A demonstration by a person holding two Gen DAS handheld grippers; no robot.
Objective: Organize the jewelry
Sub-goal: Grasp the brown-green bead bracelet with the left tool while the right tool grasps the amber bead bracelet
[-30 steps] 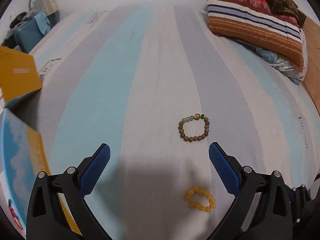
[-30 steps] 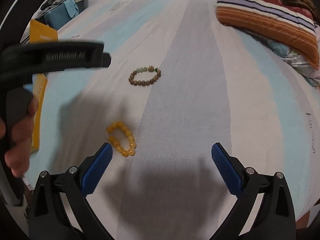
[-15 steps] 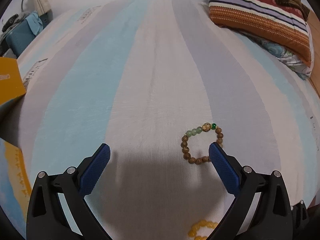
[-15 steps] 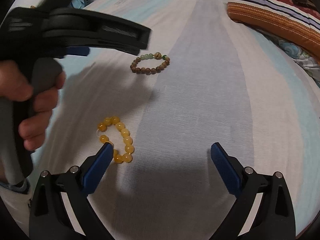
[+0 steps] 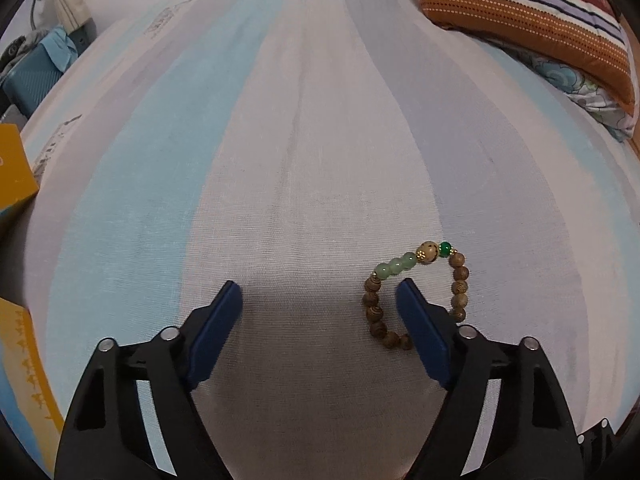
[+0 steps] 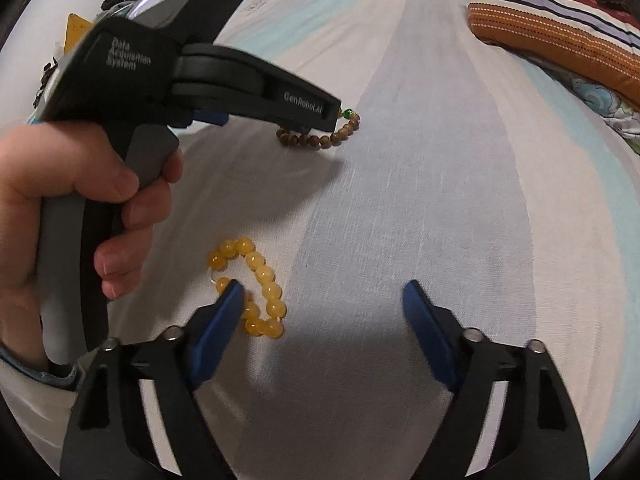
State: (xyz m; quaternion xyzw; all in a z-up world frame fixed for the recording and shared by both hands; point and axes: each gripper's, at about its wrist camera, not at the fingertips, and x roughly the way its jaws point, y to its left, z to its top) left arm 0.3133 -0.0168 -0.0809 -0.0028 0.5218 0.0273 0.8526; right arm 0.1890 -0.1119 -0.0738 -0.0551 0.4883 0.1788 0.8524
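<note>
A brown wooden bead bracelet [image 5: 416, 292] with pale green beads lies on the striped bedsheet. My left gripper [image 5: 318, 300] is open and low over the sheet; its right finger sits inside the bracelet's loop. The same bracelet shows in the right wrist view [image 6: 324, 136], partly hidden behind the left gripper's body. A yellow bead bracelet [image 6: 252, 288] lies nearer. My right gripper [image 6: 322, 300] is open and empty; its left fingertip overlaps the yellow bracelet's near side.
A striped pillow [image 5: 532, 20] lies at the far right on a floral one. Yellow boxes [image 5: 12, 172] sit at the left edge of the bed. A blue case [image 5: 32, 76] stands beyond the bed at far left.
My left gripper moved forward and down until its right finger reached the brown bracelet. My right gripper moved forward and left toward the yellow bracelet. Both stayed open.
</note>
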